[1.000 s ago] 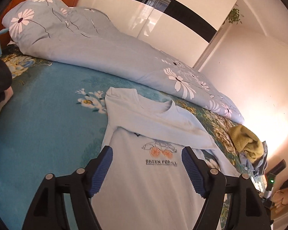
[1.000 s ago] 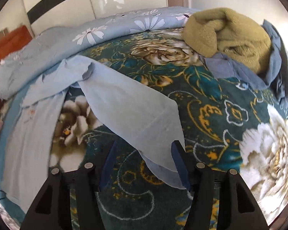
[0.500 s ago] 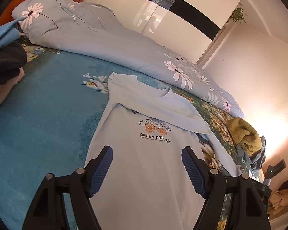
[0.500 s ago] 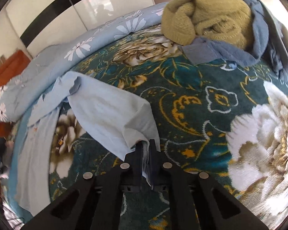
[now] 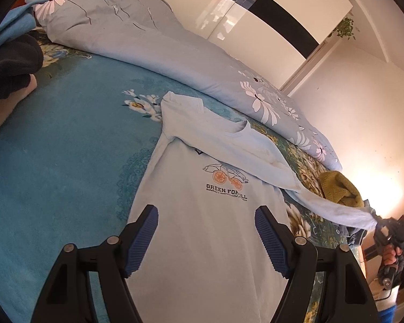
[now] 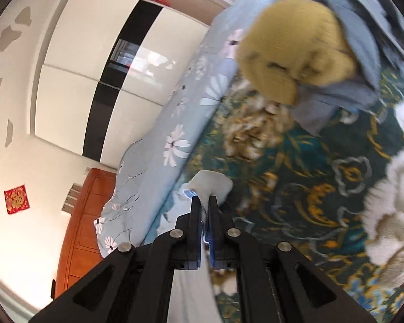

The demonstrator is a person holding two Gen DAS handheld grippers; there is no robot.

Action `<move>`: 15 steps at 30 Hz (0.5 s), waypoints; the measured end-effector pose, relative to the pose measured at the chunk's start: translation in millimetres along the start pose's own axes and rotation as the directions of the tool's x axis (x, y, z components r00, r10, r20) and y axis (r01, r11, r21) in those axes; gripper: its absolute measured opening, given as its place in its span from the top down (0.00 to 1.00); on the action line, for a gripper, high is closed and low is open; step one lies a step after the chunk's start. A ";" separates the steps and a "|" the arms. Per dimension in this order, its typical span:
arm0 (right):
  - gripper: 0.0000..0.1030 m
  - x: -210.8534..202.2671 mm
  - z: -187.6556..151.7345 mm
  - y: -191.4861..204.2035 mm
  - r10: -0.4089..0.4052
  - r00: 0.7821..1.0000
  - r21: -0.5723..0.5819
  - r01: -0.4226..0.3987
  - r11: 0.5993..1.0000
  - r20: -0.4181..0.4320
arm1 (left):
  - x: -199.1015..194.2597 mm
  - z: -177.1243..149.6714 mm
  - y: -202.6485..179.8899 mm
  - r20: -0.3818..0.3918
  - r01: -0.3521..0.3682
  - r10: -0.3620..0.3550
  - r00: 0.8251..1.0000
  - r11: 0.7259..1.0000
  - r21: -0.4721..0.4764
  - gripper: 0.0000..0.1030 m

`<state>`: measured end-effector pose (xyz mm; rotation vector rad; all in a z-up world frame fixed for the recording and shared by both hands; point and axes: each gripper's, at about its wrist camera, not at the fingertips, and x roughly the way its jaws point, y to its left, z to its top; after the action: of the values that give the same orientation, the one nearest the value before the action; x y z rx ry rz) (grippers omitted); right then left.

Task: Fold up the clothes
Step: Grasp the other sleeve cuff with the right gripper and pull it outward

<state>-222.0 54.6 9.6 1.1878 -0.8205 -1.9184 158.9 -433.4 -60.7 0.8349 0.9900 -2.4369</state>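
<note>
A pale blue long-sleeved shirt (image 5: 202, 215) with a "GREEN FOR ALL" print lies face up on the bed. One sleeve (image 5: 223, 145) is folded across its chest. My left gripper (image 5: 206, 231) is open and empty, hovering above the shirt's lower body. The other sleeve (image 5: 344, 212) stretches off to the right, lifted off the bed. My right gripper (image 6: 204, 210) is shut on that sleeve's cuff (image 6: 212, 185); it also shows at the far right of the left wrist view (image 5: 378, 222).
A flowered blue duvet (image 5: 153, 43) lies bunched along the far side of the bed. A yellow knit garment (image 6: 293, 51) on grey-blue clothes (image 6: 363, 40) sits at the bed's end. Dark clothing (image 5: 10, 67) lies at the left. White wardrobe doors (image 5: 269, 8) stand behind.
My right gripper closed on the sleeve cuff and has lifted and tilted it, pulling the sleeve taut. My left gripper drew back a little over the shirt, still open.
</note>
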 end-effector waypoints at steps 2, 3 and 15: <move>0.96 5.1 10.8 39.5 -0.016 1.000 -0.053 0.015 0.998 -0.006 | -2.5 10.7 3.1 0.008 -0.013 0.013 1.000 1.000 0.026 0.24; 0.96 7.3 14.9 60.6 -0.021 1.000 -0.084 0.021 0.996 -0.004 | -3.8 16.1 4.6 0.013 -0.019 0.019 1.000 0.999 0.038 0.24; 0.96 185.9 -46.7 262.4 -0.138 0.965 -0.353 0.053 0.934 -0.223 | -8.5 61.7 39.8 0.032 -0.043 0.040 0.999 0.996 0.082 0.24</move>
<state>-172.9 -247.2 119.5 1.2290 -0.2831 -1.8495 163.2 -504.1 -39.5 0.8347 0.8573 -2.4625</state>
